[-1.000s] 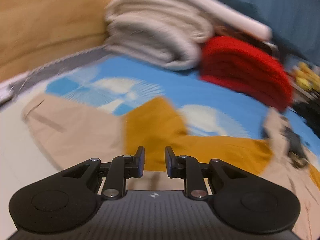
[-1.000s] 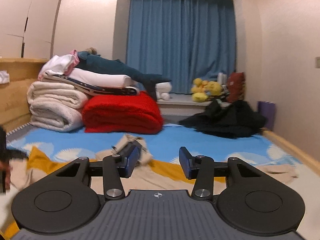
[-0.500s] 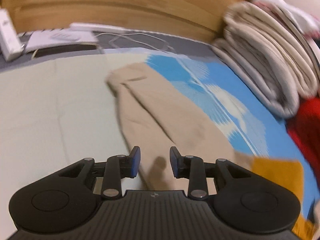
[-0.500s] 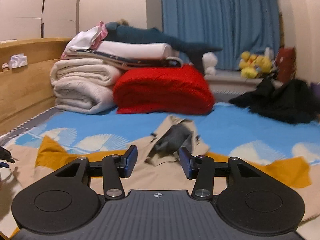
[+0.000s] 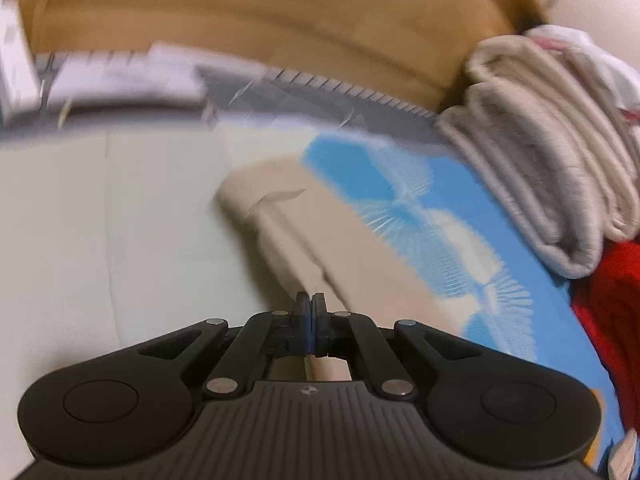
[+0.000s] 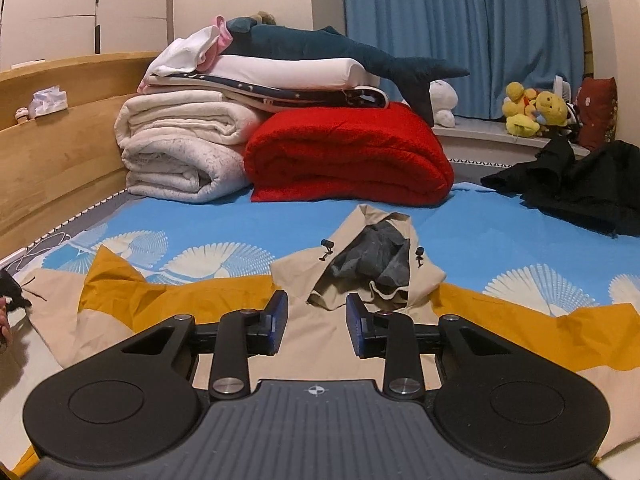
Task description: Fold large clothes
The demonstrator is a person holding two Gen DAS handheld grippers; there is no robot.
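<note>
Blue bedding printed with white fans (image 6: pixel 248 220) covers the bed, which carries everything. Against the wooden headboard edge sit a stack of pale folded quilts (image 6: pixel 180 152) and, touching it, a red blanket (image 6: pixel 348 156). Spread flat along the near edge lies the beige and mustard jacket (image 6: pixel 320 344), hood toward the middle of the bed, one beige sleeve (image 5: pixel 296 232) reaching the left edge. Left tool (image 5: pixel 309 312) is clenched tight on a ridge of that sleeve. Right tool (image 6: pixel 316 320), jaws just narrowing yet apart, hovers over the jacket's body below the hood, pressing nothing.
</note>
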